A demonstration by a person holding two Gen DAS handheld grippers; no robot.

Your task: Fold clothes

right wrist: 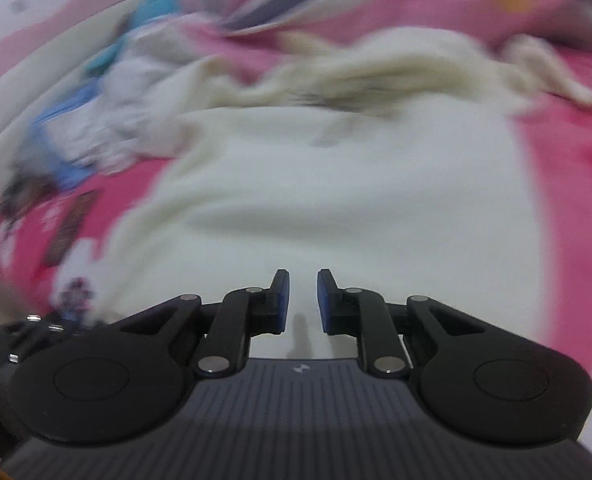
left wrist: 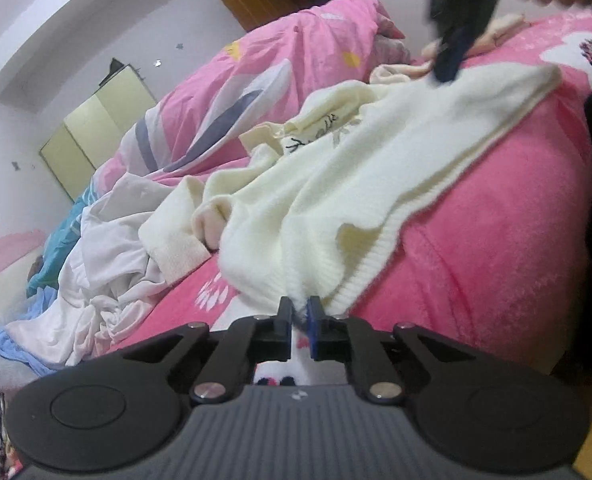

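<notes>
**Left gripper pinches sweater hem; fold incomplete**

Left gripper (left wrist: 299, 312) is closed on the hem of the cream sweater (left wrist: 367, 176), which sprawls rumpled across the pink bed (left wrist: 495, 248), one sleeve bunched; folding remains unfinished; right gripper (right wrist: 303, 298) hovers over the knit, jaws slightly parted, holding nothing; only the left view shows the unfolded pile of white and blue clothes (left wrist: 96, 280); right view is blurred.

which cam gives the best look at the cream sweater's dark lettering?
Left wrist: the cream sweater is sharp there and its lettering shows, with the left gripper pinching the hem. Right wrist is motion-blurred; the lettering is only a smear.
</notes>
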